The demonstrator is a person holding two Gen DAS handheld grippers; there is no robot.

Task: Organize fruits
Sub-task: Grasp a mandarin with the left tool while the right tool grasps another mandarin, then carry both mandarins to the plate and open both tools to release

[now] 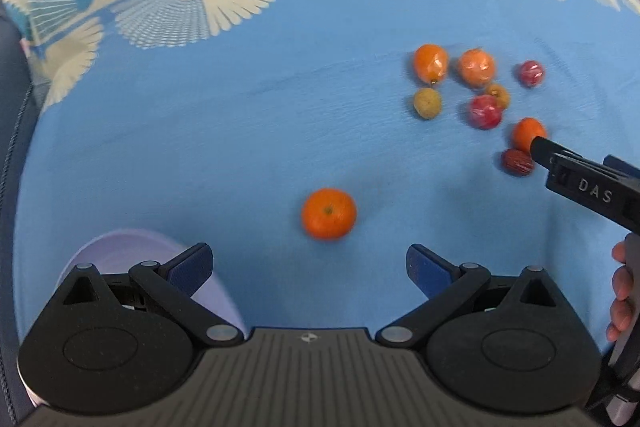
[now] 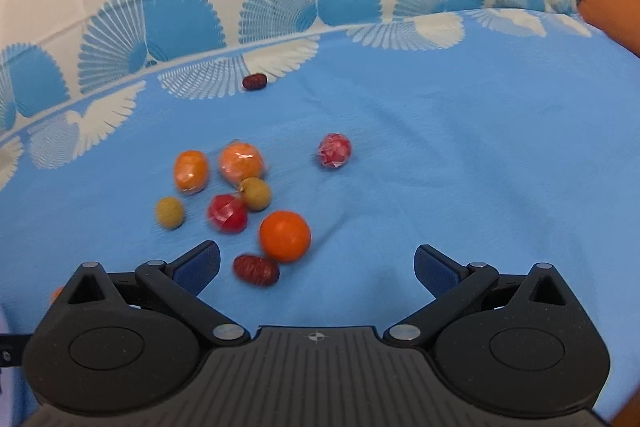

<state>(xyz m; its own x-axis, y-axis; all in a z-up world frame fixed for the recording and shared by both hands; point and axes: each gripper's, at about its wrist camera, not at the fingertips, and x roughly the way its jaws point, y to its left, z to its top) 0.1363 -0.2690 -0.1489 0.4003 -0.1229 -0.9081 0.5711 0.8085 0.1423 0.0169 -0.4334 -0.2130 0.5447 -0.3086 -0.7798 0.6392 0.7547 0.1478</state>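
A blue cloth with a pale fan-patterned border covers the whole work surface. At the lower left of the left wrist view, a pale lilac bowl sits partly hidden behind the left gripper, whose jaws stand wide apart with nothing between them. Just above it, at lower centre, lies a lone orange. In the right wrist view the right gripper is likewise spread wide and empty, held low over a cluster of small fruits left of centre. Nearest its fingers are a second orange and, touching it, a dark red date. Another date lies well apart at the upper border. The likely step is a first pick: the gripper should centre on one fruit, straddle it fully, and close gently, since round fruit on soft cloth probably rolls when nudged.
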